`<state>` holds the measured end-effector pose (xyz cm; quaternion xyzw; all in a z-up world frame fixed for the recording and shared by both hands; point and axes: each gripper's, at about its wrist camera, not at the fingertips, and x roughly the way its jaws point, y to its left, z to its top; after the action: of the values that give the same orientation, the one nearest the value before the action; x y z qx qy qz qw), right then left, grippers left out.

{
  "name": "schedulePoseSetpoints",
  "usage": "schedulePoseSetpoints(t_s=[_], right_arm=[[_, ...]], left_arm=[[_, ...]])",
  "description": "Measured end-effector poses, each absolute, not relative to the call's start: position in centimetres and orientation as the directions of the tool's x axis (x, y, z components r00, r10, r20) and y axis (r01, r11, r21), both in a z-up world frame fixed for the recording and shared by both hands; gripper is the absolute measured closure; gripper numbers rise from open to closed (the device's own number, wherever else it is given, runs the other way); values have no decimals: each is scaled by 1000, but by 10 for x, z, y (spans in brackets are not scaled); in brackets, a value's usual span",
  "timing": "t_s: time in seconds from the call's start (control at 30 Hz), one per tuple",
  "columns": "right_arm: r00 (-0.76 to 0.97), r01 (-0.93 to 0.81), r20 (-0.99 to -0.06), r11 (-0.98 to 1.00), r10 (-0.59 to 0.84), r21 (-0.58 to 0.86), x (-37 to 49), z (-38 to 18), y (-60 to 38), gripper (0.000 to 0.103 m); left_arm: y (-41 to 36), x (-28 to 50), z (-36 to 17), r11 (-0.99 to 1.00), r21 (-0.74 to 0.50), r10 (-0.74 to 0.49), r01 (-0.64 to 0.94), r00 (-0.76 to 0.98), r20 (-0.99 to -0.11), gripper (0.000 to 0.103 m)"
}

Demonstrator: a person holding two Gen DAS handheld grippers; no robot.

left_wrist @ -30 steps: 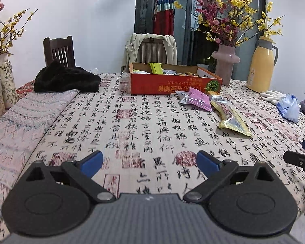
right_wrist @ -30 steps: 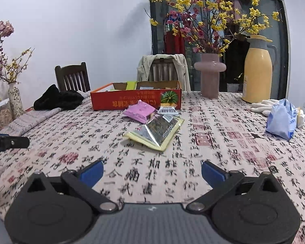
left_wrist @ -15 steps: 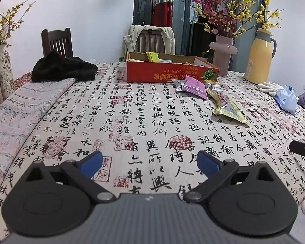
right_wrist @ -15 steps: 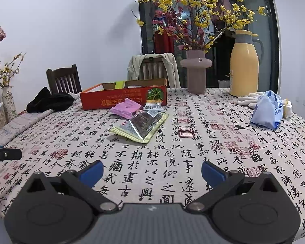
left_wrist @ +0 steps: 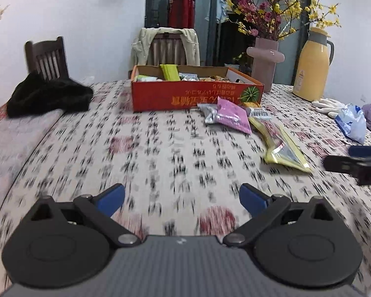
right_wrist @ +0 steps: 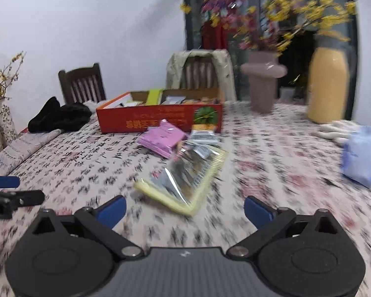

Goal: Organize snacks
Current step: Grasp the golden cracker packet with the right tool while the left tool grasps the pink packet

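we see the left gripper point(left_wrist: 181, 199) and right gripper point(right_wrist: 184, 210) both low over the bench point(left_wrist: 146, 153), jaws apart and empty, the right's just narrowing slightly. ahead lies the yellow packet point(right_wrist: 185, 180), then the pink packet point(right_wrist: 162, 139), then the red snack box point(right_wrist: 160, 120) behind them.

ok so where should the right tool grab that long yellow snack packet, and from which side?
Probably the near corner of the long yellow snack packet, coming from the front with the right tool tilted down. It lies flat on the tablecloth, and that corner seems slightly raised.
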<state>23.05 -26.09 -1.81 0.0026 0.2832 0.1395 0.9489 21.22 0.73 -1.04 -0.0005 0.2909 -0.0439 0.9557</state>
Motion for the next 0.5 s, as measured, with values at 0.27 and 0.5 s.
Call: schedulePoseSetpoints(t_s=[0.27, 0.5], right_arm=[[733, -221, -635, 968, 246, 120, 359, -32, -231, 36], [734, -165, -649, 980, 200, 115, 377, -46, -258, 59]], left_arm=[[-21, 306, 1, 975, 68, -142, 212, 827, -544, 3], [-75, 387, -16, 949, 84, -202, 304, 791, -577, 11]])
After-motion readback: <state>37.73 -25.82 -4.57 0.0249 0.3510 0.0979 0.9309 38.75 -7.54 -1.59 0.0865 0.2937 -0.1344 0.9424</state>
